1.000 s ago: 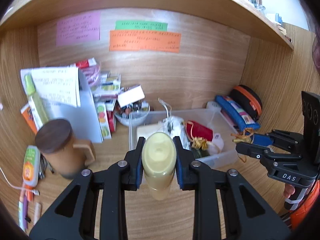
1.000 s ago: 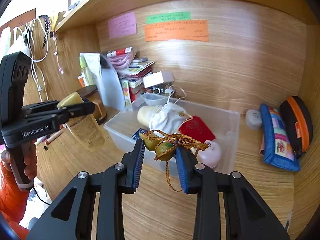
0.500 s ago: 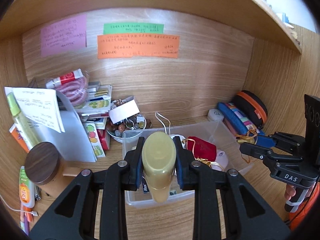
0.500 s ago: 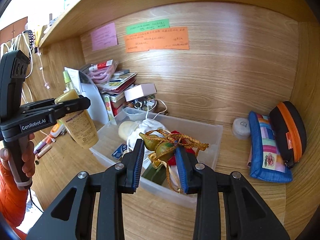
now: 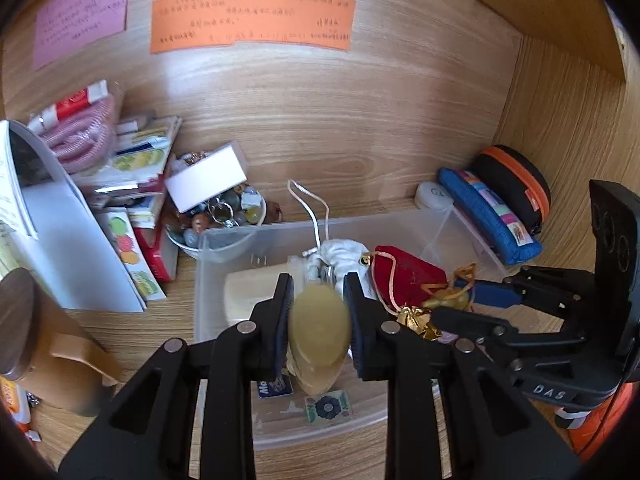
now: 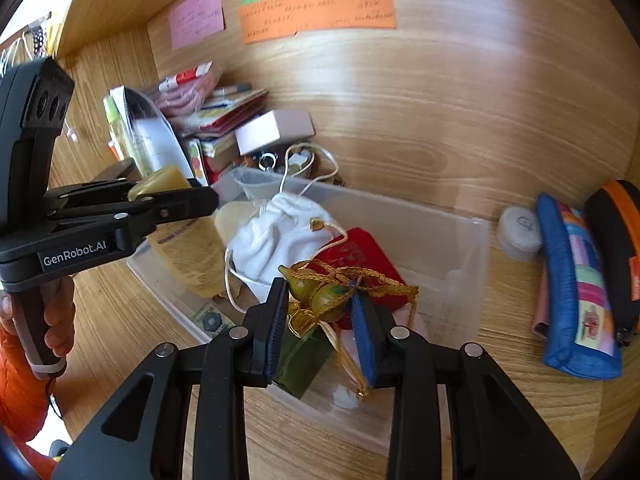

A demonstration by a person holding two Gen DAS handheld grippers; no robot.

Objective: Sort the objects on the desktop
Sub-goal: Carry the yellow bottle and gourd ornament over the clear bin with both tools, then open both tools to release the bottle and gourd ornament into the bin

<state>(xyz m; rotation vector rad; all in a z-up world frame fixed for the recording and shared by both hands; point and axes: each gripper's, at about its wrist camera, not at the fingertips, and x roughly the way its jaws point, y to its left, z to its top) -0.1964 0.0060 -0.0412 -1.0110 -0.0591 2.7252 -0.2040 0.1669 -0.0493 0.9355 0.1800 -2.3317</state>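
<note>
My left gripper [image 5: 318,312] is shut on a yellow lotion tube [image 5: 319,332], held over the left part of a clear plastic bin [image 5: 224,240]; the tube also shows in the right wrist view [image 6: 188,252], hanging down into the bin [image 6: 460,268]. My right gripper [image 6: 322,304] is shut on a small green-gold gourd charm with gold cord [image 6: 320,292], over the bin's front right. The charm shows in the left wrist view [image 5: 444,300]. In the bin lie a white drawstring pouch [image 6: 280,232], a red pouch [image 5: 408,276] and a cream item [image 5: 248,296].
Books and papers [image 5: 132,168] and a bowl of beads [image 5: 224,216] stand left behind the bin. A wooden-lidded jar [image 5: 24,320] is at far left. A blue pencil case [image 6: 576,292], a black-orange case [image 6: 616,240] and a white round case [image 6: 520,232] lie right. Sticky notes hang on the back wall.
Both grippers have moved forward and down over the bin. The lotion tube now hangs inside the bin's left part, and the gourd charm is over the red pouch.
</note>
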